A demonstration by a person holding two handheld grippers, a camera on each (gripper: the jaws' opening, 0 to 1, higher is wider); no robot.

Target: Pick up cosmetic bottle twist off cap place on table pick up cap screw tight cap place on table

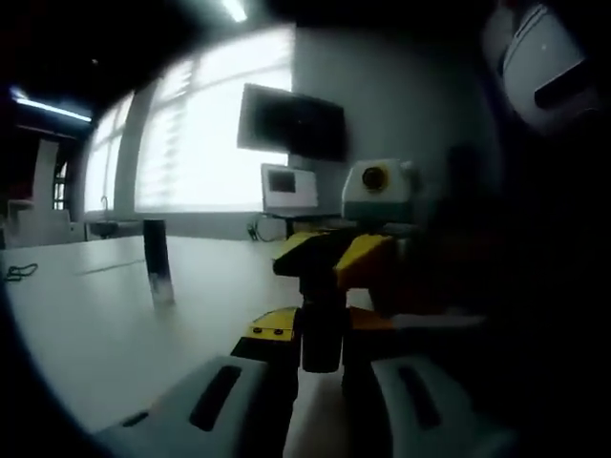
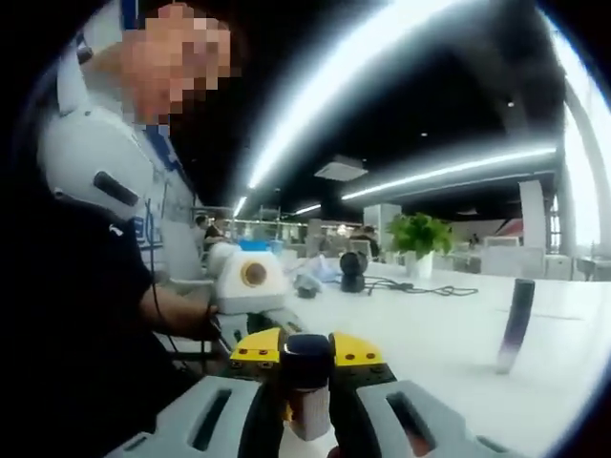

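A small dark cosmetic bottle (image 1: 322,336) stands upright between the two grippers, above the white table (image 1: 105,324). My left gripper (image 1: 322,329) is shut on its lower body. My right gripper (image 1: 329,262) comes in from the right, its yellow-tipped jaws closed across the bottle's top. In the right gripper view, the right gripper (image 2: 307,351) is shut on the dark cap (image 2: 305,361), with a paler part of the bottle (image 2: 310,412) below it. The left gripper (image 2: 272,326) meets it from the left. Whether the cap is loose or tight is hidden.
A second tall dark tube (image 1: 158,262) stands alone on the table, also seen as a dark tube (image 2: 518,324) to the right. A monitor (image 1: 289,189) stands at the far edge, with cables (image 2: 420,286) and a plant (image 2: 420,237) nearby. A person's dark sleeve (image 2: 86,334) is close on the left.
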